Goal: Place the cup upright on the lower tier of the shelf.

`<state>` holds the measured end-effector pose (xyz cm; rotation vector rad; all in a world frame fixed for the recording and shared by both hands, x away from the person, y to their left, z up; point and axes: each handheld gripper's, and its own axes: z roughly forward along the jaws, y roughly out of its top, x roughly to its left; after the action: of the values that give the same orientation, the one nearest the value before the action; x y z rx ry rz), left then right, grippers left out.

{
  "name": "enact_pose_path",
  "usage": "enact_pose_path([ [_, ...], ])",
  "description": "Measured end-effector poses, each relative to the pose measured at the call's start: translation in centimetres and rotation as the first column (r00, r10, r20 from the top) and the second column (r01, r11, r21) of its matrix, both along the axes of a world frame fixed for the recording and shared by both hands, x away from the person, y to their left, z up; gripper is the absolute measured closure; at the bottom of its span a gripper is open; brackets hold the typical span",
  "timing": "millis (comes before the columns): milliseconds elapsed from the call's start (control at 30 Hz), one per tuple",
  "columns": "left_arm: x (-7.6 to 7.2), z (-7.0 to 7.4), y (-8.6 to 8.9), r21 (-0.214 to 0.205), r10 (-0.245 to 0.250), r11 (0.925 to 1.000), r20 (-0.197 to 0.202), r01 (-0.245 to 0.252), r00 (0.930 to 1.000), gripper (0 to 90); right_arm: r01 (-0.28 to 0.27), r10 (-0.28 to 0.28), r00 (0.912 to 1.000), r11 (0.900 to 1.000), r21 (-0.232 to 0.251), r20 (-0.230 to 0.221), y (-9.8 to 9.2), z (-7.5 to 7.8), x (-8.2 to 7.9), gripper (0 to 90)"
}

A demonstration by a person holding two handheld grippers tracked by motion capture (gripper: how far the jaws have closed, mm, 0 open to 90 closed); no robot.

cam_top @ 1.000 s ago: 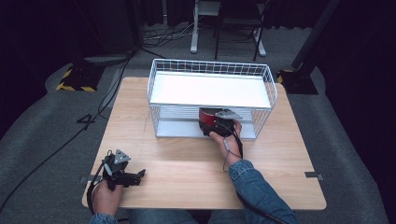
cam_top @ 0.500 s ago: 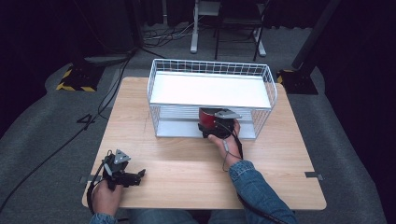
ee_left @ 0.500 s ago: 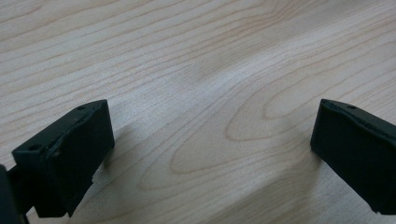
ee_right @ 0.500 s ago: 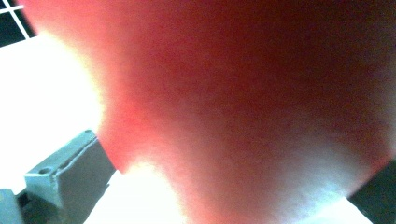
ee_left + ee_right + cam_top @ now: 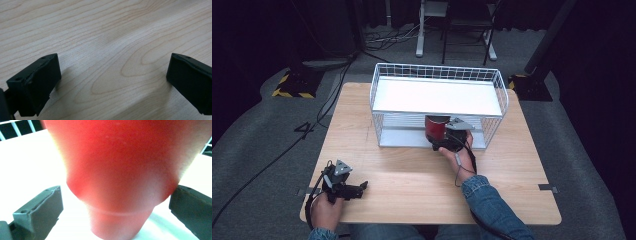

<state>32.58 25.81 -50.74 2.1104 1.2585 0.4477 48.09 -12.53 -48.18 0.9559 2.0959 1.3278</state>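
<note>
A red cup (image 5: 435, 128) stands on the lower level of a white wire rack (image 5: 438, 70), at its front opening. My right gripper (image 5: 439, 140) reaches in from the front with the cup (image 5: 112, 170) between its jaws. The jaws have just been opening and now stand wide. A gap shows beside the left pad (image 5: 40, 210), and the right pad (image 5: 192, 210) sits close to the cup's side. My left gripper (image 5: 356, 189) rests low over the wooden table (image 5: 412, 180) near its front left corner. It (image 5: 112, 82) is open, with bare wood between its jaws.
The rack has a white upper shelf (image 5: 437, 97) just above the cup and wire walls all round. It stands at the back half of the table. Beyond the table are cables, a chair base (image 5: 452, 30) and dark floor.
</note>
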Motion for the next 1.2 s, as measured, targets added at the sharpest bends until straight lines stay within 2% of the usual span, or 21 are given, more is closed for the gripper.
enact_pose_path([
  [100, 0.1, 0.0, 0.0, 0.006, 0.001, 1.0000, 0.000, -0.001, 1.0000, 0.0, -0.002, 0.001, 1.0000, 0.9999, -0.013, -0.006, -0.6, 0.4, -0.4, 0.0],
  [400, 0.1, 0.0, 0.0, 0.005, 0.001, 1.0000, 0.001, -0.001, 1.0000, 0.0, -0.023, 0.024, 0.9990, 0.9995, 0.019, -0.039, -2.9, 1.8, -2.4, 0.9],
  [667, 0.1, 0.0, 0.0, 0.006, 0.001, 1.0000, 0.001, -0.001, 1.0000, 0.0, -0.082, 0.083, 0.9961, 0.9963, 0.024, -0.029, -4.6, 3.7, -4.5, 3.7],
  [767, 0.1, 0.0, 0.0, 0.005, 0.001, 1.0000, 0.001, -0.001, 1.0000, 0.0, -0.111, 0.111, 0.9931, 0.9938, 0.003, -0.037, -5.4, 4.5, -5.4, 4.3],
  [967, 0.1, 0.0, 0.0, 0.005, 0.001, 1.0000, 0.001, -0.001, 1.0000, 0.0, -0.117, 0.117, 0.9917, 0.9931, -0.002, -0.054, -6.8, 5.1, -6.5, 5.1],
  [1200, 0.1, 0.0, 0.0, 0.006, -0.001, 1.0000, 0.001, 0.001, 1.0000, 0.0, -0.112, 0.113, 0.9924, 0.9936, 0.007, -0.049, -9.0, 5.8, -7.9, 7.3],
])
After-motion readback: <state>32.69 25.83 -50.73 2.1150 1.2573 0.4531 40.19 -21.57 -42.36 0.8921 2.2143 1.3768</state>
